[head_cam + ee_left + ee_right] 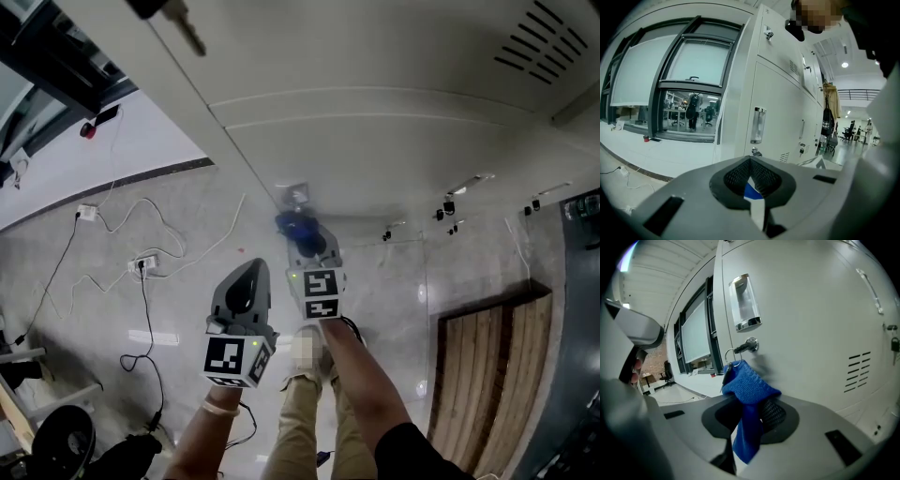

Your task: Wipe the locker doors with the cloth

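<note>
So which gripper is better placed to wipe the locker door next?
Right. The right gripper grips the blue cloth close to the locker door, by its lock; the left gripper is shut, without cloth, farther back.

Glossy grey stone-tile floor — corded white power strips, black cable at L; brown slatted wooden board at R.

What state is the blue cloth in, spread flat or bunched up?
Bunched up: the right hand-held gripper clamps the blue cloth as a folded wad, one end hanging down between its jaws, not spread flat.
</note>
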A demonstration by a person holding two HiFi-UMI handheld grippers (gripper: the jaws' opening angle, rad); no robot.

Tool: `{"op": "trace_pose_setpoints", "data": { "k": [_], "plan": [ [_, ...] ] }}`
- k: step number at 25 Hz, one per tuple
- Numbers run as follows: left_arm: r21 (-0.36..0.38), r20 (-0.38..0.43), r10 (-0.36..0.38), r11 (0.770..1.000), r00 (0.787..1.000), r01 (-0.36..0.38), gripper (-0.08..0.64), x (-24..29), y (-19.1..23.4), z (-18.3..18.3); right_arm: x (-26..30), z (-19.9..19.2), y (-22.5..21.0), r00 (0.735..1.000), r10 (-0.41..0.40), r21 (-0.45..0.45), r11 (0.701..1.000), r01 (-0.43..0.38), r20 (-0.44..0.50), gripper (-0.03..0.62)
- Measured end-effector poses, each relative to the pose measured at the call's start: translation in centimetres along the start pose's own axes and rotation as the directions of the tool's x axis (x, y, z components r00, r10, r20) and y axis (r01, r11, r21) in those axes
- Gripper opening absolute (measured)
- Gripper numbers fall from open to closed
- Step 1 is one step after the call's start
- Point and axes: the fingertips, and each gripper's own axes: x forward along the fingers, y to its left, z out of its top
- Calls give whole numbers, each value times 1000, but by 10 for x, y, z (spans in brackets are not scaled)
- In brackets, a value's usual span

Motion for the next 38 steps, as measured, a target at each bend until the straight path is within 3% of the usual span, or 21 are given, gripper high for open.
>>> {"op": "trace_pose_setpoints", "data": {
  "k": [8,18,38],
  "plan": [
    [3,4,9,1000,1000,-9,6,-1,-1,-2,-5,2,-10,1000,0,-15,1000,0,2,87],
    [-3,-5,-17,1000,1000,17,6,10,-20,-6,-22,-5,-56,998,-66,26,997,66,6,87],
    [-5,-21,-55,998,998,55,6,29,-49,-9,-52,-14,-134,984,-177,26,984,178,-23,87]
  ]
}}
